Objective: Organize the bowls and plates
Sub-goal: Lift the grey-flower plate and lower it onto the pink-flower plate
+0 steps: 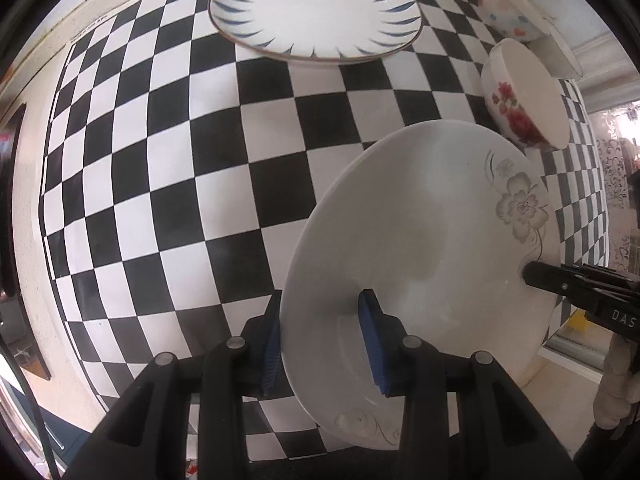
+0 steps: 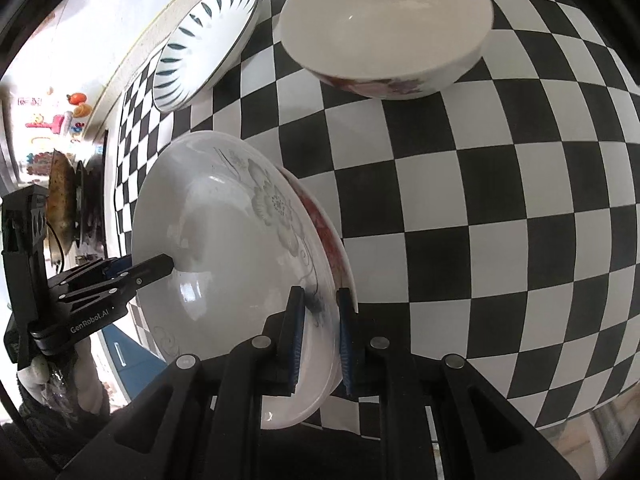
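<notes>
Tools clamp opposite rims of the grey-flower plate [image 1: 420, 240]: left tool [image 1: 322, 344], right tool [image 2: 318, 344]; blue-leaf plate [image 1: 316, 8] lies ahead across the surface [image 1: 160, 160].

Black-and-white checkered tabletop [image 1: 200, 152]; pale wall [image 2: 132, 12] behind, colourful stickers [image 2: 60, 120].

The flower plate [image 1: 420, 248] is up off the checkered cloth [image 1: 168, 168], near the cloth's near edge. The left gripper [image 1: 320, 344] pinches its near rim and the right gripper [image 2: 320, 336] pinches its right rim. Far behind lies the striped plate [image 1: 316, 12]. To the right stands the rose bowl [image 1: 520, 96], with the dotted bowl [image 1: 508, 12] farther back.
</notes>
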A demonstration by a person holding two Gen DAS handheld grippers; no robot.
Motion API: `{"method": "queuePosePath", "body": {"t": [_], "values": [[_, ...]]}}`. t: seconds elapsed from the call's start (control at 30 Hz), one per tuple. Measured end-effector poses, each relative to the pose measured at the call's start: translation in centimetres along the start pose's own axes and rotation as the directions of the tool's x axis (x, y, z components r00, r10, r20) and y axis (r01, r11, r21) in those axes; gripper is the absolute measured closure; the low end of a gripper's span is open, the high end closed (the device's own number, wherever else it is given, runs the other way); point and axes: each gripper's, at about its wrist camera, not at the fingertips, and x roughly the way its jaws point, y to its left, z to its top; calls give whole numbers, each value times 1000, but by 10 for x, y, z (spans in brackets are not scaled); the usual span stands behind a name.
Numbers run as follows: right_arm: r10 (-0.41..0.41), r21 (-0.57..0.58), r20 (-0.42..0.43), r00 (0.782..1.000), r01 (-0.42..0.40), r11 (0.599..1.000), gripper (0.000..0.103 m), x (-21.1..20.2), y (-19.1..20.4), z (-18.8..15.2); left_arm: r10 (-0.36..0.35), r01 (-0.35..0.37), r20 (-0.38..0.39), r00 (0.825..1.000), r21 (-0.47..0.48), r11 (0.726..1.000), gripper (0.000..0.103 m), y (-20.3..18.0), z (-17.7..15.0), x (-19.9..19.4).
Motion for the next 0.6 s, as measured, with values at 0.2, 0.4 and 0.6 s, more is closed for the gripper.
{"method": "queuePosePath", "body": {"t": [0.2,0.4,0.6], "values": [[-62,-22,-39,997,61,998,83,6,12,4,17,-17,-32,999,-4,1000,70,4,-5,7],[-86,-19,-69,994,85,996,82,10,20,11,16,-18,-44,999,-40,999,70,7,-7,7],[-124,-1,-106,987,125,992,81,15,28,15,55,-57,-49,997,-25,998,70,2,-4,7]]}}
